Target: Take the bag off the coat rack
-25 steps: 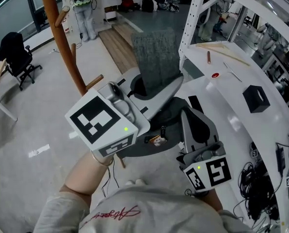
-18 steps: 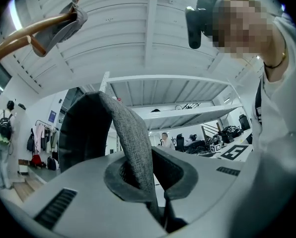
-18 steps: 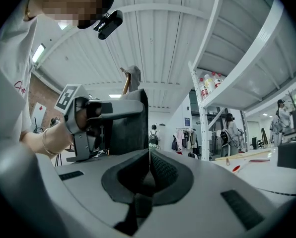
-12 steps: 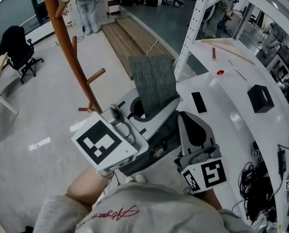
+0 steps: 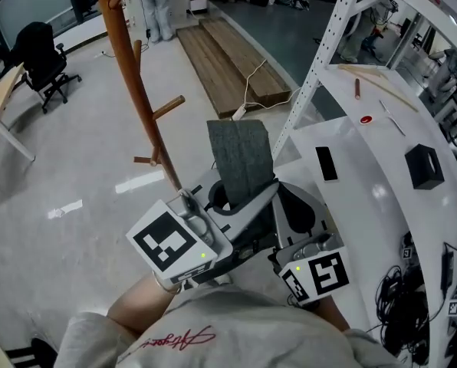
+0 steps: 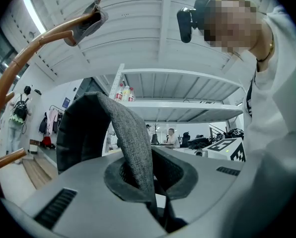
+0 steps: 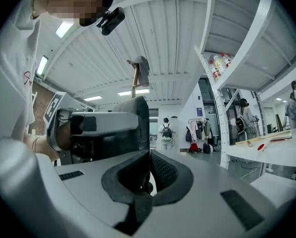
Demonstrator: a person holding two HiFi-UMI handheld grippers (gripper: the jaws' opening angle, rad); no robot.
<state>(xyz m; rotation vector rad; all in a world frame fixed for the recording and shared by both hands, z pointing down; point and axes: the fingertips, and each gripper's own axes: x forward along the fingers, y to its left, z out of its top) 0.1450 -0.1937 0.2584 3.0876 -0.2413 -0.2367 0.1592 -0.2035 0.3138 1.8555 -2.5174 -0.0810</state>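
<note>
Open floor (image 5: 75, 167) is offered on the left; the right is crowded by the white table (image 5: 382, 182) and its perforated shelf upright (image 5: 313, 75), where a swing could be snagged; the coat rack (image 5: 133, 83) stands apart, though its lower peg (image 5: 167, 107) is near enough to be caught; the bag (image 5: 240, 156) is held upright between rack and table, pinched in the closed jaws of the left gripper (image 6: 143, 175), and could slip if jolted; the right gripper (image 7: 147, 175) is closed, seemingly on nothing.
</note>
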